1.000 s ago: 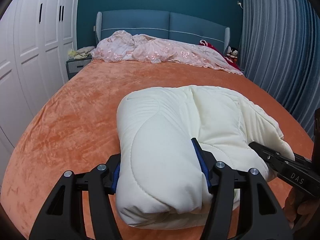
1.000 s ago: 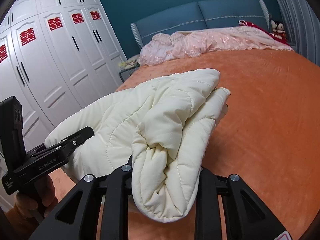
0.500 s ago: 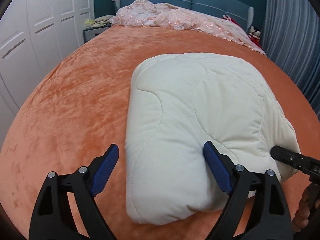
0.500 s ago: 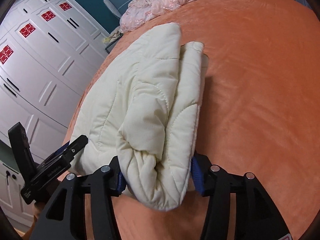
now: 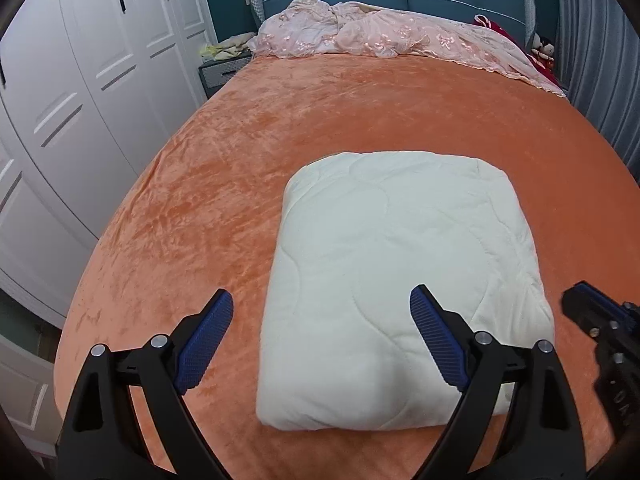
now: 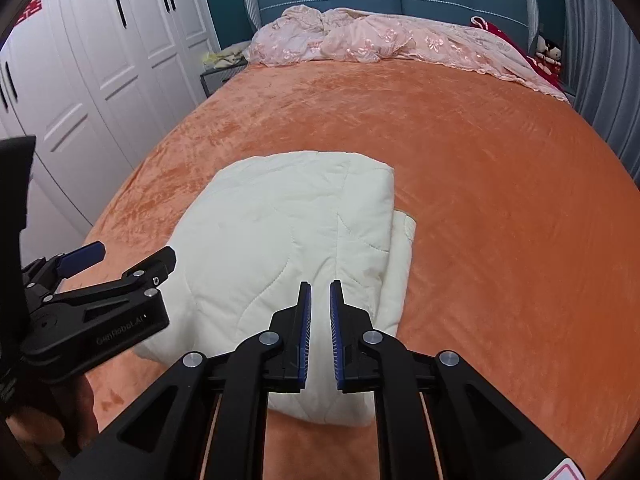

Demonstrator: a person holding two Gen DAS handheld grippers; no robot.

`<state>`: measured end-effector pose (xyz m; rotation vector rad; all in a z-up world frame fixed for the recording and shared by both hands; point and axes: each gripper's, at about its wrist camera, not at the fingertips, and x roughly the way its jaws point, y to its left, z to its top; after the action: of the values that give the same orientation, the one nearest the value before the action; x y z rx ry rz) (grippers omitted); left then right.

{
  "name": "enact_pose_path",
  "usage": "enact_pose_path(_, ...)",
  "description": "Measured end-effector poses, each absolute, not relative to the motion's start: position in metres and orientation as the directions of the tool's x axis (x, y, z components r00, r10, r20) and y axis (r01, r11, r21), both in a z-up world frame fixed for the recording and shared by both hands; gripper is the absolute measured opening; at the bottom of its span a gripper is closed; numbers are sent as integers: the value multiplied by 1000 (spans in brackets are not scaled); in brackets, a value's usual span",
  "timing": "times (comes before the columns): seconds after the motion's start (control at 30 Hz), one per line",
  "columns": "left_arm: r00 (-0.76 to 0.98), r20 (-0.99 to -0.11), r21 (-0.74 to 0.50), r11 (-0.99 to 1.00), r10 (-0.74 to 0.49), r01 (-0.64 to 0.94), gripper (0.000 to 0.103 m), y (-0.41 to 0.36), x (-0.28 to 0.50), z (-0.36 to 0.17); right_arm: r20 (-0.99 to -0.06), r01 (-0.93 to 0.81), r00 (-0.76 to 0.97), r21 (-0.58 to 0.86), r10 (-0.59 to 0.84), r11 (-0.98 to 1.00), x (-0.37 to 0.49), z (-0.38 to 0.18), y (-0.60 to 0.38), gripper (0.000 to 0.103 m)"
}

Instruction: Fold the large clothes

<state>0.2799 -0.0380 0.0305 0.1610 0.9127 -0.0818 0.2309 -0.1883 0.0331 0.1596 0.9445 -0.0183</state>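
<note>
left gripper: jaws spread wide, empty | right gripper: nearly closed, empty | risk: puffy folded quilted jacket may spring open on bedspread

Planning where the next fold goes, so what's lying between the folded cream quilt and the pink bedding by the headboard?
Nothing: only bare orange bedspread between the folded cream quilt and the pink bedding. Both wrist views show it.

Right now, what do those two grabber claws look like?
Both are black plastic with two long fingers, silver round bolts and ribbed blue pads inside. The left gripper has pale lettering on its side, seen from the right wrist view. The right gripper looks the same. No cables or sleeves show.
</note>
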Motion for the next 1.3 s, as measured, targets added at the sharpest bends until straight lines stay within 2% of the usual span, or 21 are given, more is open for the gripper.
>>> enact_pose_path(0.33, 510, -860, 72, 988, -8, 137, 88, -51, 304, -23, -890, 173, 455, 112, 22, 979, 251, -34, -190, 8)
enact_pose_path(0.6, 526, -850, 126, 982, 34, 141, 95, -56, 305, -45, -909, 183, 411, 151, 64, 971, 262, -64, -196, 5)
enact_pose_path(0.9, 544, -837, 144, 983, 58, 117, 98, -59, 310, -66, -900, 191, 423, 204, 107, 960, 265, -85, -205, 3)
enact_pose_path(1.3, 560, -826, 152, 982, 65, 110, 98, -63, 311, -74, -894, 169, 442, 156, 67, 973, 271, -88, -200, 3)
